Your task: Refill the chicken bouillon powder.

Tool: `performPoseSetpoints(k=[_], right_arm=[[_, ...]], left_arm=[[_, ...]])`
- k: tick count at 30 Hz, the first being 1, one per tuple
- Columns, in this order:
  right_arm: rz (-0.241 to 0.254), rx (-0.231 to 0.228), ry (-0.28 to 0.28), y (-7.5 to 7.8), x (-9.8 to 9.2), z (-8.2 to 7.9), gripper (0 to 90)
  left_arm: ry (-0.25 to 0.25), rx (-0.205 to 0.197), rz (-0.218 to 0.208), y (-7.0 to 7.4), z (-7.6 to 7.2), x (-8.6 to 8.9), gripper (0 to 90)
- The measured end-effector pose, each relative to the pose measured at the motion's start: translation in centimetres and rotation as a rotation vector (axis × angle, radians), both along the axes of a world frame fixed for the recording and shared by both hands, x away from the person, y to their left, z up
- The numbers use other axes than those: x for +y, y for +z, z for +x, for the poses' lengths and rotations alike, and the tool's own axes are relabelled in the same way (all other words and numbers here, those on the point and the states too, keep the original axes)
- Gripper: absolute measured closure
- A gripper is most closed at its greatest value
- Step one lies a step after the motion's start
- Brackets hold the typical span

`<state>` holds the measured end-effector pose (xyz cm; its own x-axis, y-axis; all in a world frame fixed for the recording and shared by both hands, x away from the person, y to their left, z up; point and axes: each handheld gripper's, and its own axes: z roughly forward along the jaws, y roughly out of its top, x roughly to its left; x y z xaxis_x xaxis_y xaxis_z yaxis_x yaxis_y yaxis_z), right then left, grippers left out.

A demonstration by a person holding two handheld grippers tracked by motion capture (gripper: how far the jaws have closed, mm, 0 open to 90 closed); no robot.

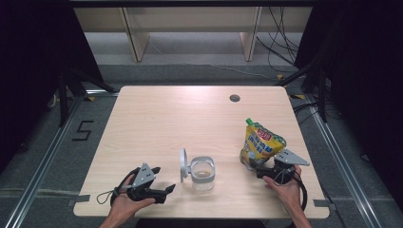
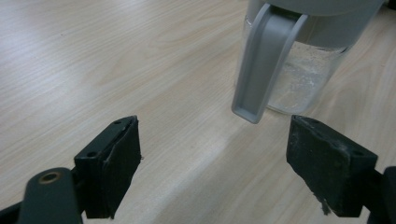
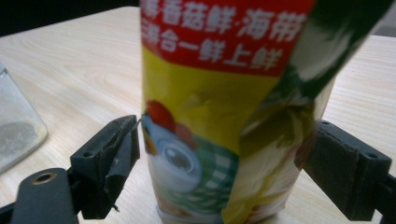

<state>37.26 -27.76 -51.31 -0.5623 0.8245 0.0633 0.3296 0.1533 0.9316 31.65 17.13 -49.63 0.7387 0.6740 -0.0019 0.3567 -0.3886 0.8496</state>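
Observation:
A yellow stand-up pouch (image 1: 261,140) with a green cap and a red label stands at the table's right front. My right gripper (image 1: 254,167) is at its base, open. In the right gripper view the pouch (image 3: 219,93) stands between the two jaws of the right gripper (image 3: 229,154), each jaw close to a side. A clear glass jar (image 1: 203,174) sits at the front centre, its grey lid (image 1: 183,165) swung open to the left. My left gripper (image 1: 162,179) lies open just left of it. In the left gripper view the left gripper (image 2: 215,154) faces the jar (image 2: 303,70) and its grey lid (image 2: 264,60).
The wooden table (image 1: 166,118) has a round cable hole (image 1: 234,98) at the back right. Beyond it are wooden shelf legs (image 1: 135,40) and loose cables (image 1: 280,42) on the floor. A taped number 5 (image 1: 83,129) marks the floor at the left.

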Motion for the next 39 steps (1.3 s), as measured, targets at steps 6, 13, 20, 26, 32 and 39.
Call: performPoseSetpoints(k=[6,13,20,26,32,39], right_arm=[[0.022,-0.006,-0.008,-0.1,0.3,0.4,15.6],[0.041,-0.032,0.001,-0.1,0.7,0.9,16.0],[0.036,-0.066,-0.018,-0.2,0.9,1.5,17.9],[0.012,-0.098,-0.031,-0.2,0.6,2.0,17.3],[0.039,-0.098,-0.051,-0.2,1.0,2.3,23.7],[0.056,-0.101,-0.050,-0.3,1.1,2.6,25.9]], left_arm=[[0.001,0.003,-0.007,-0.1,0.0,-0.1,17.6],[0.000,0.023,-0.040,-0.1,0.1,0.0,17.7],[-0.001,0.019,-0.027,-0.1,0.1,0.0,17.7],[-0.005,0.019,-0.027,-0.1,0.1,-0.1,17.7],[-0.005,0.020,-0.029,-0.1,0.0,-0.2,17.8],[-0.002,0.017,-0.030,-0.1,0.0,-0.2,17.8]])
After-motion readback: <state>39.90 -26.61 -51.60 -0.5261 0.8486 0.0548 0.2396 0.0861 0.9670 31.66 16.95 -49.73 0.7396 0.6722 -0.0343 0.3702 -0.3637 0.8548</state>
